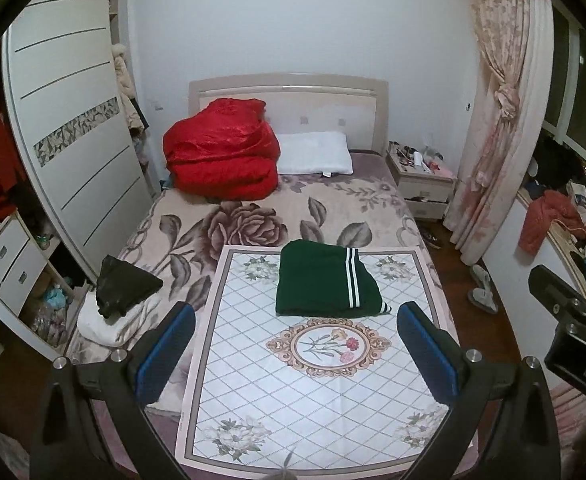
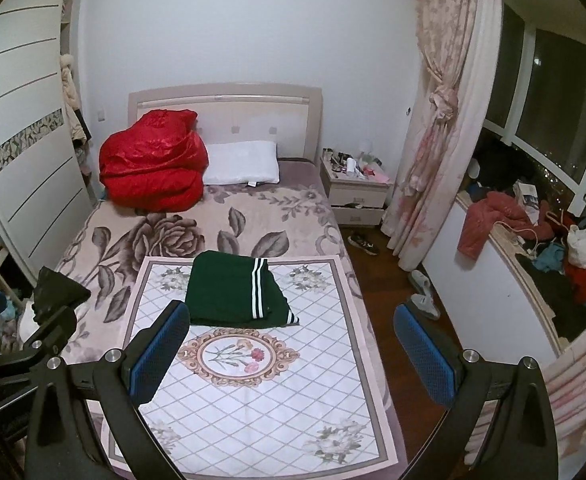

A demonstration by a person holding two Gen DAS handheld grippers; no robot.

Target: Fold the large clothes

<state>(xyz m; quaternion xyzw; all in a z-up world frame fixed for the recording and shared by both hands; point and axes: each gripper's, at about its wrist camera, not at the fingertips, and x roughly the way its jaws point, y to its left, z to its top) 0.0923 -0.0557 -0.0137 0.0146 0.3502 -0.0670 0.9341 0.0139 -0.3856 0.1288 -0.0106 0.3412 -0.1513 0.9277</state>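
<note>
Green garment (image 1: 325, 284) with white stripes lies folded into a compact rectangle at centre frame, on the far half of the floral mat (image 1: 253, 380) spread over the bed (image 1: 197, 224). Left gripper (image 1: 296, 344) hangs above the mat's near half, jaws wide apart, nothing between them; right gripper (image 2: 289, 350) likewise spread and empty. Neither touches the cloth. Judgement: this item's fold looks complete. Next move likely calls for lifting the bundle aside towards the folded stack (image 1: 121, 300) at lower left, gripping both edges so layers don't slip.
</note>
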